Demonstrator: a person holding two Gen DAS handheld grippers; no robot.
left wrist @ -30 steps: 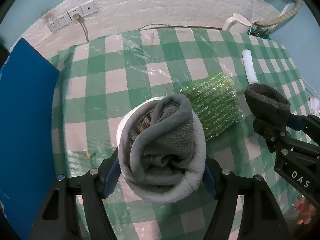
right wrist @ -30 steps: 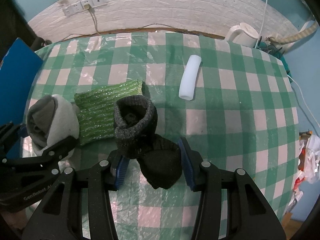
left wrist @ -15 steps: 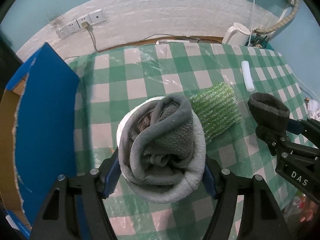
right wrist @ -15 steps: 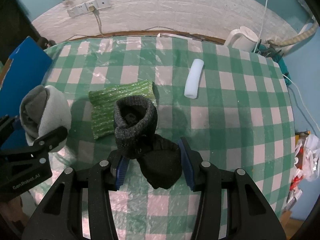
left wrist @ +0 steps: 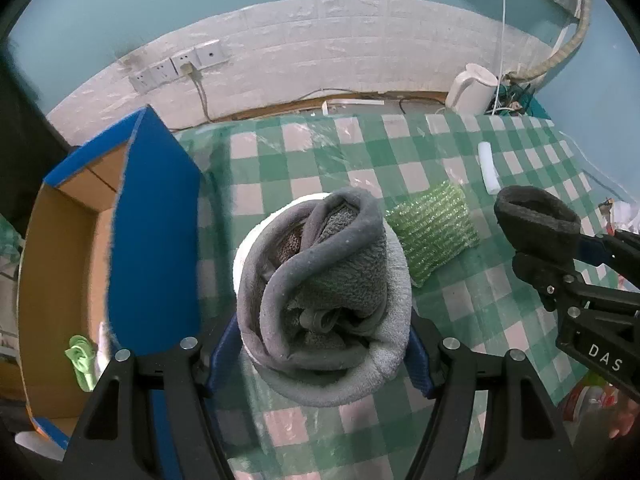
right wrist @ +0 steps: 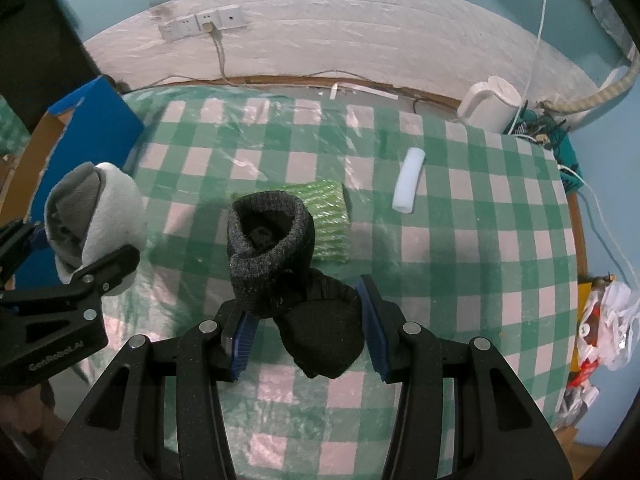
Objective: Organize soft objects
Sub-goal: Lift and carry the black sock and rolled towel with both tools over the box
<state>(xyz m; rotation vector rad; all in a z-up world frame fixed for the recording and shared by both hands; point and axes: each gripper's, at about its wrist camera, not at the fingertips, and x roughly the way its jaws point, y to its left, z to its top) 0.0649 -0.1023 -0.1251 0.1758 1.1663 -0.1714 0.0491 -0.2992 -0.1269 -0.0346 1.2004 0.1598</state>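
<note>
My left gripper (left wrist: 320,356), marked "GenRobot.AI", clamps a grey sock (left wrist: 324,300); my right gripper (right wrist: 306,336), "DAS", at 3 o'clock, clamps a black sock (right wrist: 280,256).

The cardboard box (left wrist: 60,264) interior is mostly hidden behind its blue flap (left wrist: 154,240).
</note>
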